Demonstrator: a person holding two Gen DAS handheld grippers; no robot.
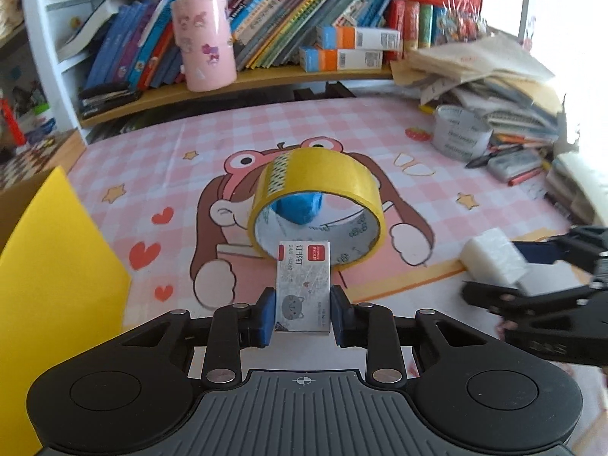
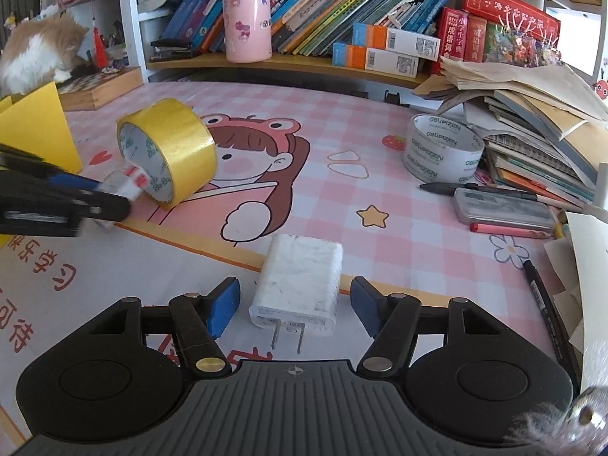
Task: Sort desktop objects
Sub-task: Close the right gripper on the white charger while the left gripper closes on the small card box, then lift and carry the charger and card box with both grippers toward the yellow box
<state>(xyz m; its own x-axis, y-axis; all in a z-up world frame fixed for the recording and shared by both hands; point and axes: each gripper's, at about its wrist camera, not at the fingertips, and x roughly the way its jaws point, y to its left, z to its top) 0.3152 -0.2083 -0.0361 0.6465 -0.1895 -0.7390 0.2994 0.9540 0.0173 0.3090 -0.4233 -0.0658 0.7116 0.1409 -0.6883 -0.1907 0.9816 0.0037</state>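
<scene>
My left gripper (image 1: 303,313) is shut on a small staple box (image 1: 303,285) with a red label and a grey cat print, held just in front of a yellow tape roll (image 1: 317,205) standing on edge on the pink desk mat (image 1: 152,174). A blue object (image 1: 298,207) shows through the roll's hole. My right gripper (image 2: 296,306) is open, its blue pads on either side of a white charger plug (image 2: 300,279) lying on the mat, prongs toward the camera. The yellow roll (image 2: 171,150) and the left gripper (image 2: 117,190) with the box also show in the right wrist view.
A white tape roll (image 2: 442,148), pens, a grey case (image 2: 503,207) and a stack of books and papers (image 2: 532,114) lie at the right. A yellow box (image 1: 49,285) stands at the left. A pink canister (image 1: 203,41) and books fill the back shelf. A cat (image 2: 34,53) sits far left.
</scene>
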